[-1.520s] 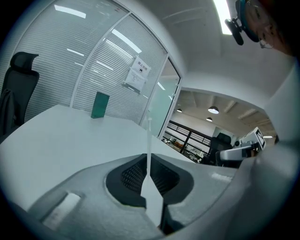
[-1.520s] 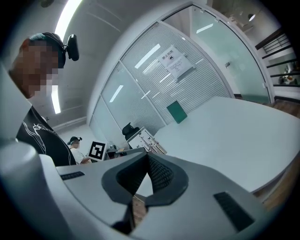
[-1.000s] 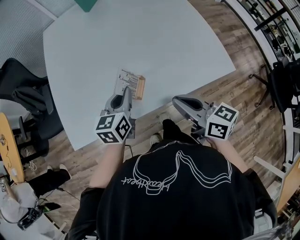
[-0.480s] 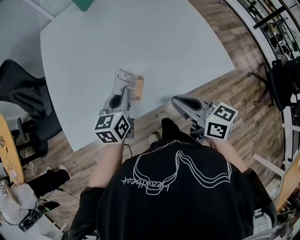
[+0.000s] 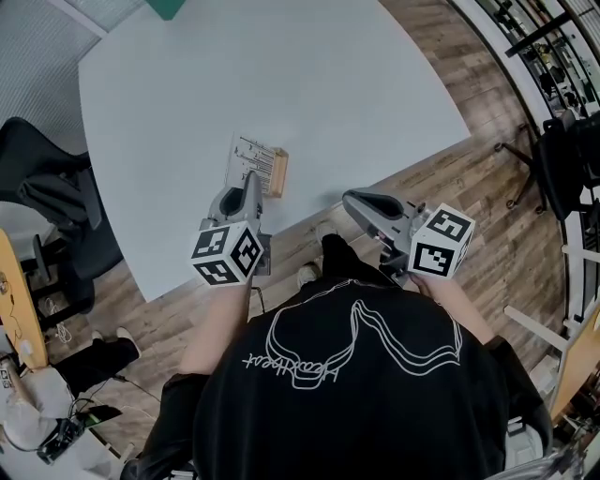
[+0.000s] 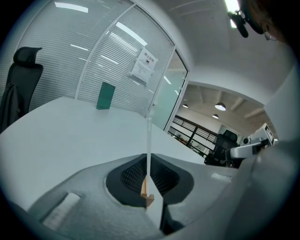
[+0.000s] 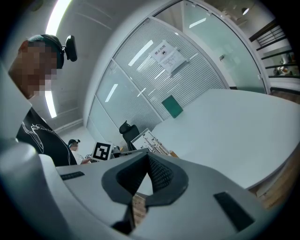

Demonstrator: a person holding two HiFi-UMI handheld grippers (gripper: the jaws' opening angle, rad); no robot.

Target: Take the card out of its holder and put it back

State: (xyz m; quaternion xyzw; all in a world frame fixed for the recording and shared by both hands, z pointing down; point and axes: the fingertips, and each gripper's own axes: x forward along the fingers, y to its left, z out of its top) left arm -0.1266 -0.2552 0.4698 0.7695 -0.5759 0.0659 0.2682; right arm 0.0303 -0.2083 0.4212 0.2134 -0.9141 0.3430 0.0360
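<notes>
A white printed card [image 5: 255,157] stands in a small wooden holder [image 5: 279,174] near the front edge of the pale table [image 5: 328,84]. My left gripper [image 5: 251,180] reaches the card's near edge. In the left gripper view the card [image 6: 149,140] runs edge-on straight up from the jaws, with the wooden holder [image 6: 146,197] at its foot, and the left gripper [image 6: 150,204] is shut on it. My right gripper [image 5: 352,199] hangs off the table's front edge over the floor, shut and empty. Its own view shows the card [image 7: 151,139] standing off to the left of the right gripper [image 7: 136,206].
A green block [image 5: 171,7] stands at the table's far edge. A black office chair [image 5: 47,187] sits left of the table, and another chair [image 5: 562,159] is at the right over wood floor. Glass partition walls lie beyond the table.
</notes>
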